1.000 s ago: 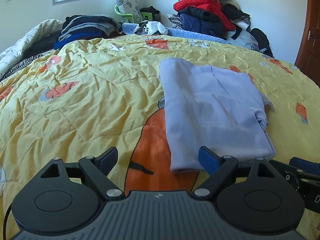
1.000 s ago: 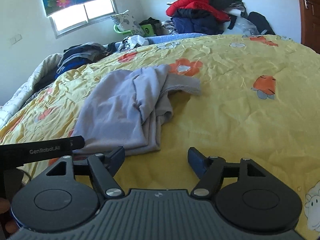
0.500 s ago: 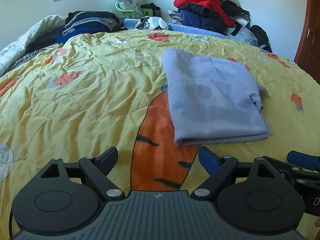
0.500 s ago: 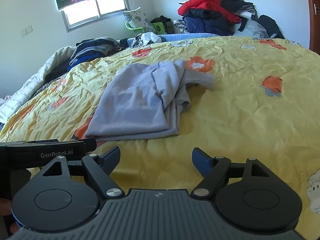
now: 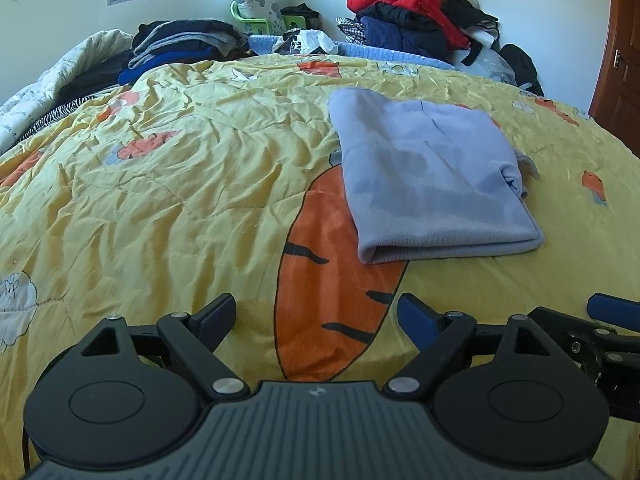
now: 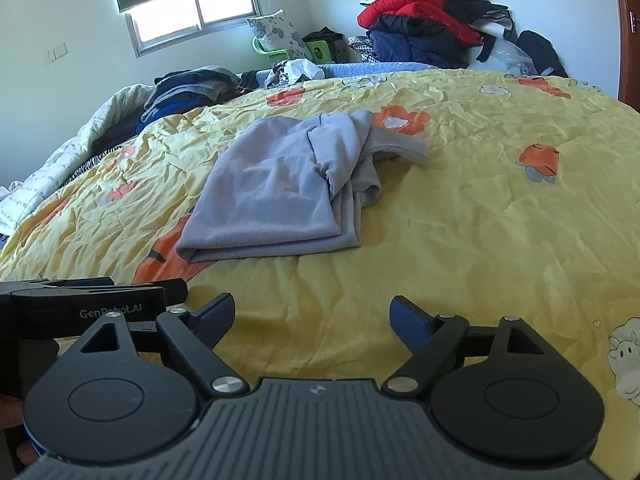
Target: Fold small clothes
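Your left claw [image 5: 316, 320] is spread and empty; your right claw [image 6: 312, 320] is opening, nothing between its jaws. The grey top [image 6: 276, 188] lies folded on the bed [image 6: 500, 216]: soft, light, floppy. Pinch its bunched loose sleeve.

1. Right gripper [image 6: 312, 316] low over the yellow quilt [image 6: 500, 220], jaws opening, nothing between them; only bare quilt shows in the gap.
2. Grey garment [image 6: 276, 192] lies folded ahead and left of the jaws, apart from both fingertips. Near edge is a neat fold; the right side is bunched, with one flap [image 6: 400, 146] sticking out to the right.
3. Left gripper [image 6: 92, 300] enters at the left edge, side-on, just beside the right gripper's left finger. Can't tell its jaw state from here.
4. Background: window [image 6: 196, 12] with a floral blind, folded dark clothes [image 6: 188, 88] at far left, clothes pile [image 6: 432, 28] against the wall at far right.
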The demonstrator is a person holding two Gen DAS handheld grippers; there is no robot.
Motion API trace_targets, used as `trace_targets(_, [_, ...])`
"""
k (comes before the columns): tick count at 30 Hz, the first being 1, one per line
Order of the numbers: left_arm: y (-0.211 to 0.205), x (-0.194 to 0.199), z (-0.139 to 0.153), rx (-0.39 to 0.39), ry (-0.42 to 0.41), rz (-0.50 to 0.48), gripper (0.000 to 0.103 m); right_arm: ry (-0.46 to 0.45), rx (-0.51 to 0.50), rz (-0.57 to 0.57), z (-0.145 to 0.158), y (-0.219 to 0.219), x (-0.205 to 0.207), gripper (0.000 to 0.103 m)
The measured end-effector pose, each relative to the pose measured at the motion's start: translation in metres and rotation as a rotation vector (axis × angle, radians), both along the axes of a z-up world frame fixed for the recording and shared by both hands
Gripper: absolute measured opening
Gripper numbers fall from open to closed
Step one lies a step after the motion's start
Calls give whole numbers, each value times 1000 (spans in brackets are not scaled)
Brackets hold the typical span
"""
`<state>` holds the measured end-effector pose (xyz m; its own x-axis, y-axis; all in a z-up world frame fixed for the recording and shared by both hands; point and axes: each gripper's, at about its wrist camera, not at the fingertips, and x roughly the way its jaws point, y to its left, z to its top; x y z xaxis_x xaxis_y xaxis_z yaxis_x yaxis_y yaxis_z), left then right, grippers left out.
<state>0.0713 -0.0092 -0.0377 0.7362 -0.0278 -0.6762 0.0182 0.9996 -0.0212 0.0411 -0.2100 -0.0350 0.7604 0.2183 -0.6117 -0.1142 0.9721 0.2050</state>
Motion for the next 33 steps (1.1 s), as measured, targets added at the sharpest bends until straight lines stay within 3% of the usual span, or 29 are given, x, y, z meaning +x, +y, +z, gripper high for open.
trace_targets(5, [3,-3,-4,6,-13,-2,89,-11,-68,-19,-3,3,-3,94])
trace_targets(7, [3,-5,-6,19,-21,-15,94,-16,-106,-23,-4,5,-4,95])
trace_targets(9, [3,-7,-9,24,-25,-29,100,-14,-113,-28,-7,6,-4,98])
trace_targets(14, [5,-13,-13,35,-62,-39,102,-4,-123,-50,-12,5,-5,102])
trace_targets(33, [6,-15,-16,28,-84,-43,103,2,-211,-106,-20,20,-8,103])
